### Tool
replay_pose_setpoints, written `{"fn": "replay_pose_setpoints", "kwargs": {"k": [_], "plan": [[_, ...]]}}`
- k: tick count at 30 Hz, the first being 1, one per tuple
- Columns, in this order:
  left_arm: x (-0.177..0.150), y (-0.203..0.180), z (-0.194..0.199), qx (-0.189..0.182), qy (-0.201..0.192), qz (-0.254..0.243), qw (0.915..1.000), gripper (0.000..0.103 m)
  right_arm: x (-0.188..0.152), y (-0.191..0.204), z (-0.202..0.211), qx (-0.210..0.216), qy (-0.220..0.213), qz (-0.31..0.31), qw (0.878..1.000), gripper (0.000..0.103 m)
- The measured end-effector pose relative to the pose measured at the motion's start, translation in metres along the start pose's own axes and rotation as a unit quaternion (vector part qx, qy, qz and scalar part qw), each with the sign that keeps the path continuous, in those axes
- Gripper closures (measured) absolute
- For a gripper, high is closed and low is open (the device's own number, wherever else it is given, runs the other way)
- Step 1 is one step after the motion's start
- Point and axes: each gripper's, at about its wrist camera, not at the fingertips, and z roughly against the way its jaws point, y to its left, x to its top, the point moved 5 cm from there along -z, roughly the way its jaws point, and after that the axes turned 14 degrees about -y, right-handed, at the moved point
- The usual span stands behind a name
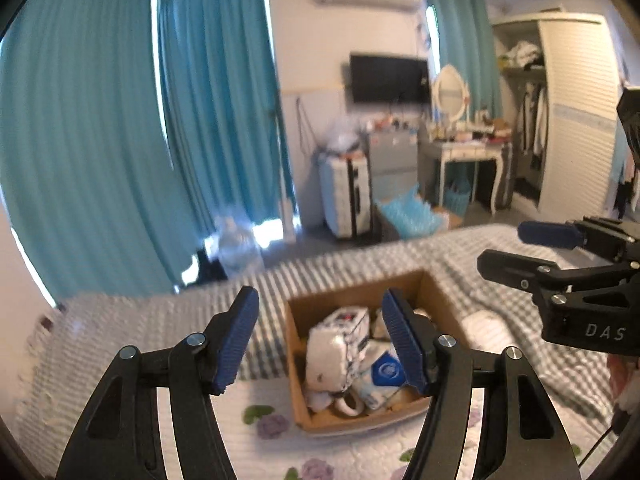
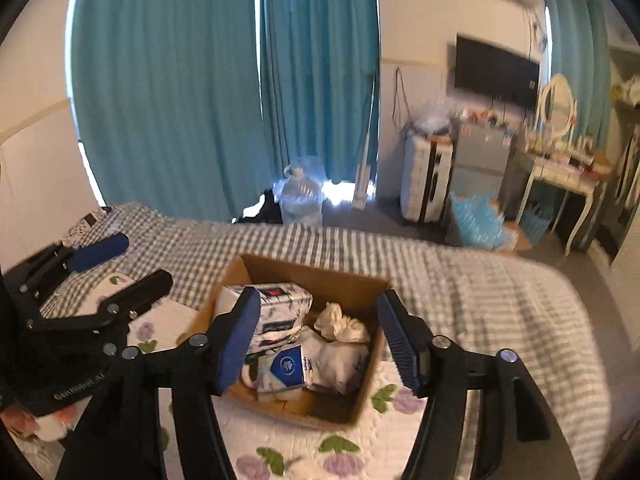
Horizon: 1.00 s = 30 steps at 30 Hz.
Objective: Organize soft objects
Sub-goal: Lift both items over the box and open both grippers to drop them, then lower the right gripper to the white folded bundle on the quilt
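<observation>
A brown cardboard box (image 1: 434, 298) (image 2: 362, 284) sits on the bed. It holds soft things: a white patterned tissue pack (image 1: 340, 338) (image 2: 282, 306), a white and blue packet (image 1: 384, 374) (image 2: 288, 368), a knotted cream cloth (image 2: 344, 324), a folded white cloth (image 2: 344, 360) and a tape roll (image 1: 348, 404). My left gripper (image 1: 320, 340) is open and empty, held above the box's near left. My right gripper (image 2: 316, 340) is open and empty, held above the box. Each gripper also shows in the other's view: the right one (image 1: 516, 248) and the left one (image 2: 136, 260).
The bed has a grey checked blanket (image 1: 160, 320) (image 2: 460, 280) and a floral quilt (image 1: 280, 440) (image 2: 320, 452). Beyond the bed are teal curtains (image 1: 100, 140), a water jug (image 2: 300, 196), a suitcase (image 1: 346, 196), a dressing table (image 1: 472, 156) and a wardrobe (image 1: 572, 112).
</observation>
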Motion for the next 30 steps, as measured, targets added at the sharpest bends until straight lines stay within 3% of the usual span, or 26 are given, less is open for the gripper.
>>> {"fn": "replay_pose_setpoints", "kwargs": {"k": [1,5,6,7,9,12,16,20,24,30], "plan": [[0.011,-0.001,0.012,-0.003,-0.011,-0.003,0.9999,0.038,0.009,0.002,0.017,-0.001,-0.008,0.003,1.0,0.029],[0.043,-0.001,0.077,-0.018,-0.06,0.013,0.9979,0.036,0.039,0.018,0.088,-0.007,-0.037,0.025,0.999,0.027],[0.049,0.0,0.093,-0.02,-0.07,0.02,0.9971,0.023,0.043,0.022,0.103,-0.007,-0.043,0.028,0.999,0.025],[0.052,0.0,0.105,-0.019,-0.08,0.023,0.9964,0.019,0.045,0.024,0.117,-0.006,-0.046,0.03,0.998,0.02],[0.056,0.002,0.129,-0.01,-0.102,0.026,0.9944,0.019,0.048,0.029,0.141,-0.005,-0.052,0.031,0.998,0.014],[0.052,0.002,0.144,-0.011,-0.104,0.031,0.9941,0.019,0.041,0.037,0.167,-0.003,-0.064,0.03,0.998,0.008],[0.018,-0.002,0.144,-0.008,-0.067,0.032,0.9972,0.019,0.013,0.042,0.174,0.001,-0.052,0.019,0.998,0.007],[-0.035,0.003,0.121,-0.005,-0.017,0.039,0.9991,0.019,-0.034,0.039,0.158,-0.002,-0.024,0.001,1.0,0.007],[-0.098,0.002,0.086,-0.005,0.048,0.04,0.998,0.019,-0.094,0.033,0.118,-0.014,0.018,-0.004,1.0,0.007],[-0.182,-0.003,0.038,-0.005,0.122,0.073,0.9898,0.019,-0.179,0.016,0.048,-0.024,0.095,-0.047,0.994,0.007]]}}
